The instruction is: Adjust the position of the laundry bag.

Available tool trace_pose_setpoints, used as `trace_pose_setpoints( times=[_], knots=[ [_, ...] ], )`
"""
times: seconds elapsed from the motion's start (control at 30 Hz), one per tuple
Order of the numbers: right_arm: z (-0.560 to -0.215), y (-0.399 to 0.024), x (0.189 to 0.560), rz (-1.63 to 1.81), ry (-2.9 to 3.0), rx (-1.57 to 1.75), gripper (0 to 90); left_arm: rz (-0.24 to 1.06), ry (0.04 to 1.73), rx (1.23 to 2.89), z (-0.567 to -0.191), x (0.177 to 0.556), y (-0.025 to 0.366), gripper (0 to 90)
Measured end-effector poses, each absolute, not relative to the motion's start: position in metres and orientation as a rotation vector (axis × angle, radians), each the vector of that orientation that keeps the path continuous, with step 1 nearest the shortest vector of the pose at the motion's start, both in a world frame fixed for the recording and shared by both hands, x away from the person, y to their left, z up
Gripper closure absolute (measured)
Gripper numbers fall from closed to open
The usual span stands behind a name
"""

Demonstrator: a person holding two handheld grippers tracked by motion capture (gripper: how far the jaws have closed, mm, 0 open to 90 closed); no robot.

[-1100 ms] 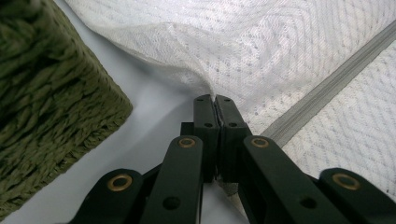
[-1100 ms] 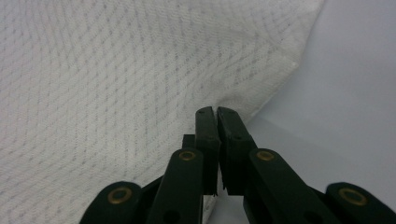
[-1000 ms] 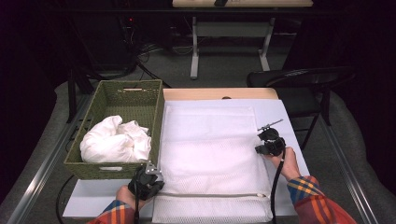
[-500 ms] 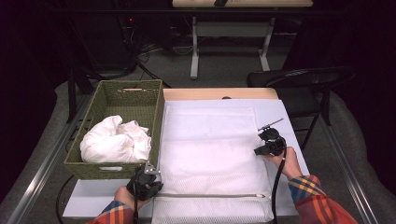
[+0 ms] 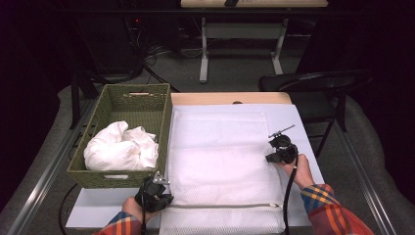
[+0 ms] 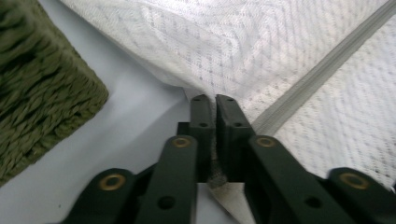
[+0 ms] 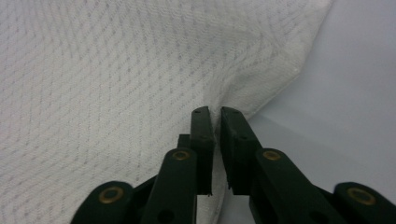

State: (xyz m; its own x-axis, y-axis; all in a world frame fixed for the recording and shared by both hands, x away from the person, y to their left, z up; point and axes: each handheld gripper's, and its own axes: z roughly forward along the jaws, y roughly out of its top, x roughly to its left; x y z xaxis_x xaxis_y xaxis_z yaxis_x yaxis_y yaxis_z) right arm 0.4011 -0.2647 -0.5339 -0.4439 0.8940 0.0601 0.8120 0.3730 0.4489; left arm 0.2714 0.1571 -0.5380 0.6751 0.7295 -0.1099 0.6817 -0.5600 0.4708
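— Both grippers have just been closing, haven't they?

— Yes. The left gripper [image 5: 155,192] is clamped on the near-left edge of the mesh laundry bag [image 5: 222,161], by its zipper [image 6: 312,78]; the right gripper [image 5: 278,152] pinches the right edge. Probably ready to lift it.

— And the bag?

— White, flat on the worktop [image 5: 303,127], right of the green basket [image 5: 115,105] with white cloth [image 5: 121,149].

A white mesh laundry bag [image 5: 222,166] with a diamond weave and a pale grey zipper [image 5: 220,206] lies on the pale table [image 5: 303,122] — beside it, an olive-green woven basket [image 5: 120,105] holding white cloth [image 5: 120,149]. Both grippers are black — sleeves [image 5: 325,208] plaid in red, yellow and blue.
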Motion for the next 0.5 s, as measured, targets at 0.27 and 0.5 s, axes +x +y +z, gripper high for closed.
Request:
trace_pose_setpoints(
  times=[0.27, 0.5],
  knots=[
    [-0.533, -0.269, 0.404, 0.621, 2.408, 1.544, 87.6, 0.198, 1.074, 2.404, -0.538, 0.277, 0.146, 88.4],
    [-0.533, -0.269, 0.407, 0.652, 2.41, 1.525, 87.2, 0.232, 1.097, 2.401, -0.536, 0.277, 0.15, 88.5]
  ],
)
